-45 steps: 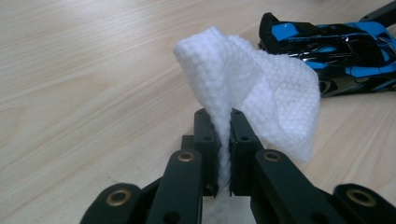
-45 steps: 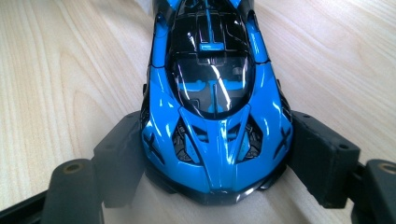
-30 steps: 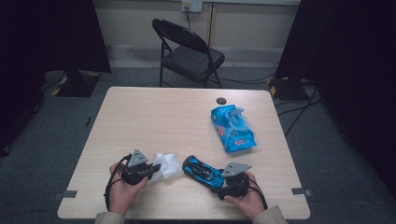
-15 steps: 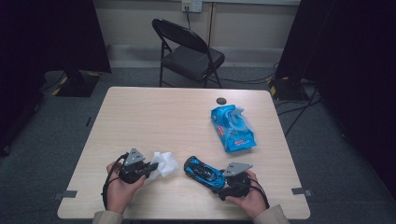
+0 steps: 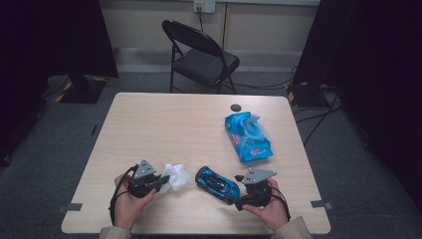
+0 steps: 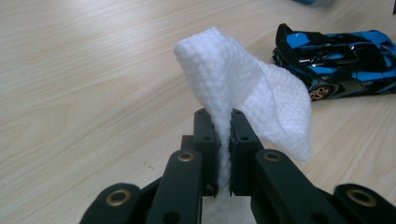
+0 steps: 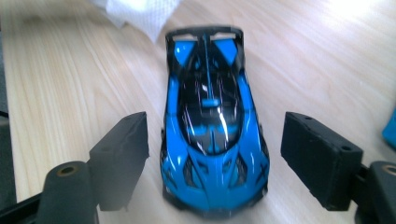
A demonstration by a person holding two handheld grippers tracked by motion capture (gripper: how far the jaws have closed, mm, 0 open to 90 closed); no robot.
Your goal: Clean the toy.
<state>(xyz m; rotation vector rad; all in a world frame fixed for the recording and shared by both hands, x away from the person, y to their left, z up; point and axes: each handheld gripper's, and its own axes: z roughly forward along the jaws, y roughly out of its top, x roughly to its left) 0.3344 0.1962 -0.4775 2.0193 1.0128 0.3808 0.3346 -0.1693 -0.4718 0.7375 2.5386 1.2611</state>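
A blue and black toy car (image 5: 216, 181) sits on the table near its front edge. My right gripper (image 5: 240, 192) is open, and the car's front end (image 7: 212, 130) lies between the spread jaws, which do not touch it. My left gripper (image 5: 160, 182) is shut on a white wipe (image 5: 177, 176) just left of the car. In the left gripper view the wipe (image 6: 233, 79) stands up from the closed jaws of that gripper (image 6: 218, 117), and the car (image 6: 336, 58) shows side-on beyond it. A corner of the wipe (image 7: 140, 11) lies past the car's tail.
A blue pack of wipes (image 5: 247, 135) lies at the right middle of the wooden table (image 5: 164, 124). A small dark round object (image 5: 235, 106) rests near the far edge. A black folding chair (image 5: 199, 55) stands behind the table.
The left gripper with the wipe has shifted very slightly. The car and the right gripper hold their places.
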